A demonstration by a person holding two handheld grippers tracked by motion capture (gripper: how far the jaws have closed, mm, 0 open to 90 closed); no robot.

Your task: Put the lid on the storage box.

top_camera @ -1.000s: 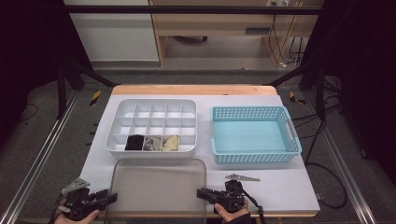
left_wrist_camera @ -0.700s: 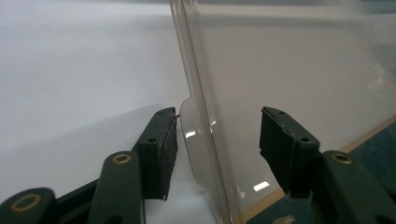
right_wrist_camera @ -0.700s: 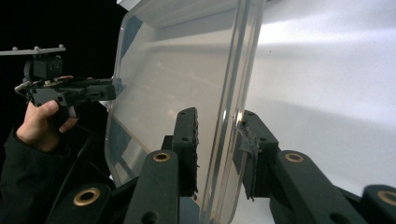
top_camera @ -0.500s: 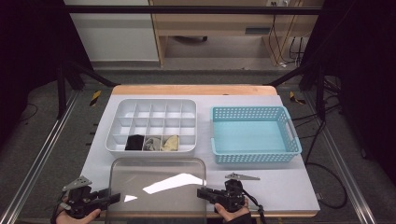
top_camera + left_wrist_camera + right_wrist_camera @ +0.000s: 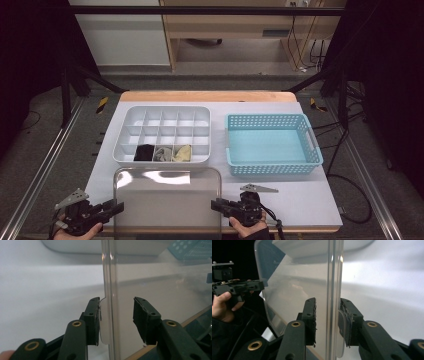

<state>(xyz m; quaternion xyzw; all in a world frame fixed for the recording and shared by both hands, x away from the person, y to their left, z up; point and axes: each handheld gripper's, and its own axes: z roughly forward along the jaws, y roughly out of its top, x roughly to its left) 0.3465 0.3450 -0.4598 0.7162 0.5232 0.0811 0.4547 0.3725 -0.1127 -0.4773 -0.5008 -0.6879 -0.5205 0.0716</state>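
Organizer [image 5: 165, 131]: sat left of basket [image 5: 272, 145] on desk [image 5: 305, 200].
Lid [image 5: 167, 200]: lay before organizer, between both tools.

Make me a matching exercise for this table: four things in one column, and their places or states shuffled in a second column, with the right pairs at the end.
Things:
1. clear lid
2. blue basket
3. white divided tray
4. left gripper

Places or states:
A. empty, at the table's right side
B. small items in three near compartments
C. at the clear lid's left edge
D. flat at the near edge, between both grippers

Pairs: 1-D, 2-A, 3-B, 4-C
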